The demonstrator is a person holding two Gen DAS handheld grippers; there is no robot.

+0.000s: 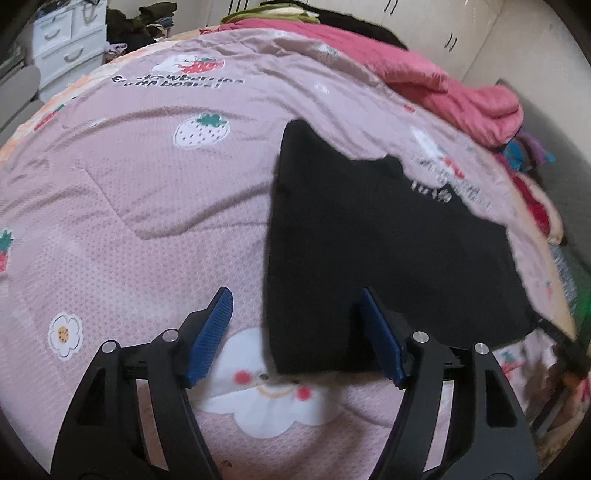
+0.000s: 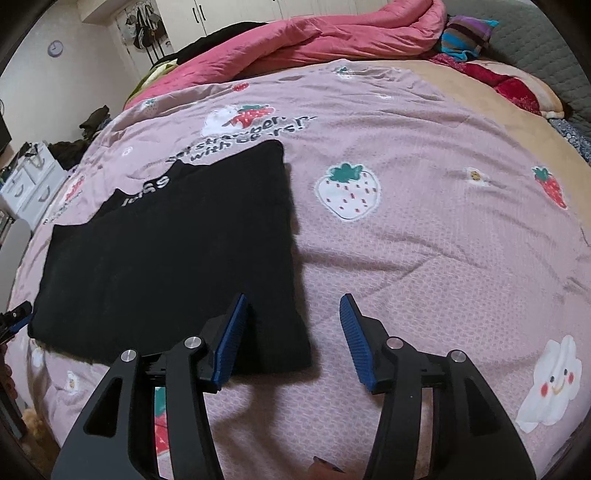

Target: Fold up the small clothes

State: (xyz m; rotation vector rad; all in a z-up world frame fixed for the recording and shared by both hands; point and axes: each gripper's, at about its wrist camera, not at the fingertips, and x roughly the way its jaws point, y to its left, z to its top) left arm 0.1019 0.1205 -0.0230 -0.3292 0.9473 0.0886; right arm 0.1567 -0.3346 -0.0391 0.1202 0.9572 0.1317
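A black garment with white lettering lies flat on the pink strawberry-print bedspread. My left gripper is open and empty, hovering over the garment's near left corner. In the right wrist view the same garment lies at left, and my right gripper is open and empty over its near right corner. The left gripper's tip shows at the far left edge there.
A rumpled pink quilt is heaped along the far side of the bed. A striped cushion and a red pillow lie at the far right. White drawers stand beside the bed.
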